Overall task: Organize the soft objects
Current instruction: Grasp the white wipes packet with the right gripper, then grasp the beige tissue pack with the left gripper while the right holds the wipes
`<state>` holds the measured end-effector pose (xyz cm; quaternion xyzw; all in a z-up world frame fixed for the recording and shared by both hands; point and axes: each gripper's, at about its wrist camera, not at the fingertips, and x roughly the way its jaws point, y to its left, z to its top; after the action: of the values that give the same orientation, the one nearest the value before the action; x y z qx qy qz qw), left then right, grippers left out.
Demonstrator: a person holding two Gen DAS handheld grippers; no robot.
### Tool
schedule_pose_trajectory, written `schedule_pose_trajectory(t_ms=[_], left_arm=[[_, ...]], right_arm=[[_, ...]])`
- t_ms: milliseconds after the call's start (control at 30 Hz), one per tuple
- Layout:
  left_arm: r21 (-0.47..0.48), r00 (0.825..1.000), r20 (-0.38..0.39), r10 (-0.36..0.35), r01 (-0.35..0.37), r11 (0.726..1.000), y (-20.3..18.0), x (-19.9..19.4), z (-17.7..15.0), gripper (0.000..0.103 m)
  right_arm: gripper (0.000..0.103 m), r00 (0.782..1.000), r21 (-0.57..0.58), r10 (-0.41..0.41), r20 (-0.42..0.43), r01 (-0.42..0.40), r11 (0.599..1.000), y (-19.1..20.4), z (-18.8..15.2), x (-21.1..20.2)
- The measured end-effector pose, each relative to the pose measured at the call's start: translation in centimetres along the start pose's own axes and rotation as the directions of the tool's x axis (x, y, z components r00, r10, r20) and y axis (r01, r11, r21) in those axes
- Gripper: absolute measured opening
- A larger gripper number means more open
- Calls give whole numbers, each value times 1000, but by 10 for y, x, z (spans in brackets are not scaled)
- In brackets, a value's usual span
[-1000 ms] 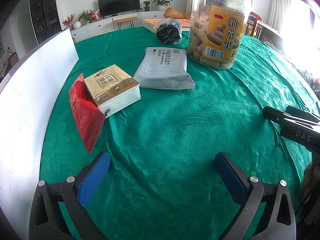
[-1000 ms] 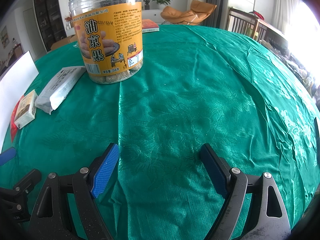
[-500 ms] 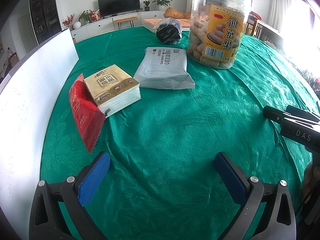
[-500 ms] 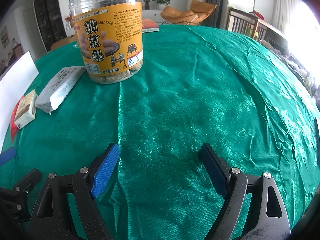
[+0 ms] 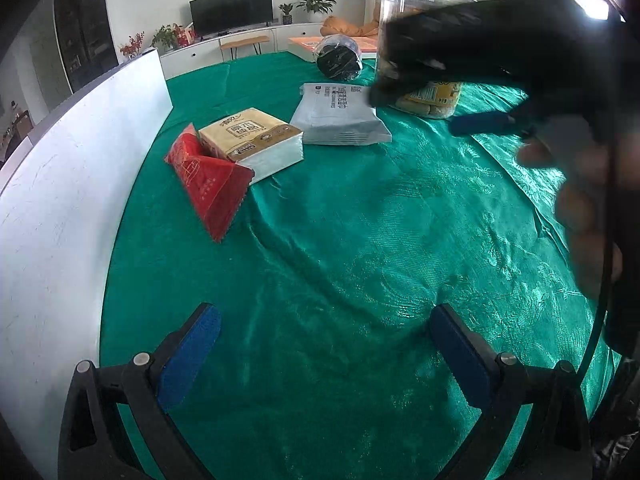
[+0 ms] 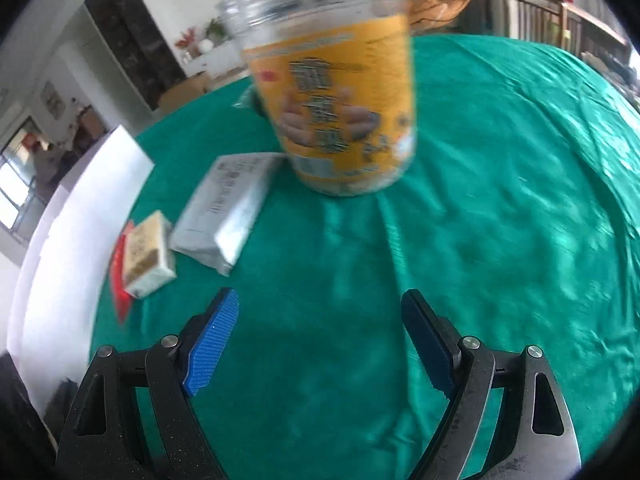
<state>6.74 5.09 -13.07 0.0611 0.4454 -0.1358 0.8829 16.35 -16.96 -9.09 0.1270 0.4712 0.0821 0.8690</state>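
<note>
Green tablecloth (image 5: 360, 240) covers table. Tissue pack (image 5: 256, 140), red packet (image 5: 208, 176), grey wipes pack (image 5: 340, 116) lie left beside white board (image 5: 60, 200); snack jar (image 6: 332, 92) behind. Left gripper (image 5: 324, 344) jaws spread, empty. Right gripper (image 6: 320, 340) jaws spread, empty, above cloth.

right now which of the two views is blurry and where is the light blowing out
Right wrist view: motion-smeared overall, the snack jar label unreadable, while its own tongs stay sharp. Left wrist view: tissue pack and green tablecloth are crisp, but the other tongs cross the upper right as a dark blur, and window light blows out at the top right edge.
</note>
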Motion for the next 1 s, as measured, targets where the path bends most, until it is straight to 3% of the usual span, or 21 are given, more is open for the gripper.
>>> schedule_pose_trajectory(t_ms=[100,233,300,400,633,767,1000], left_arm=[[-3,1000,3,3,-3,1000,1,0,1,103],[-5,1000,5,6,-6,1000,1,0,1,103],[-6,1000,6,7,-7,1000,1,0,2,103],[-7,1000,6,7,-7,1000,0,0,2,103],[-8,1000,6,8,-8,1000,1,0,2,103],[-9,1000,7,9,-9,1000,1,0,2,103],[-8,1000,6,9,-9,1000,1,0,2,103]], right_arm=[[85,999,-2,-5,-45,5,1000,43,33,39],[87,981,-33,-121,-154,117,993,71,55,91],[86,973,-138,-179,-145,159,977,81,58,100],[75,971,-252,-214,-109,181,951,84,44,97],[71,977,-273,-195,-88,165,948,40,-30,38],[72,973,-181,-226,-48,214,960,-12,-60,2],[72,932,65,-356,70,352,934,-89,-75,-33]])
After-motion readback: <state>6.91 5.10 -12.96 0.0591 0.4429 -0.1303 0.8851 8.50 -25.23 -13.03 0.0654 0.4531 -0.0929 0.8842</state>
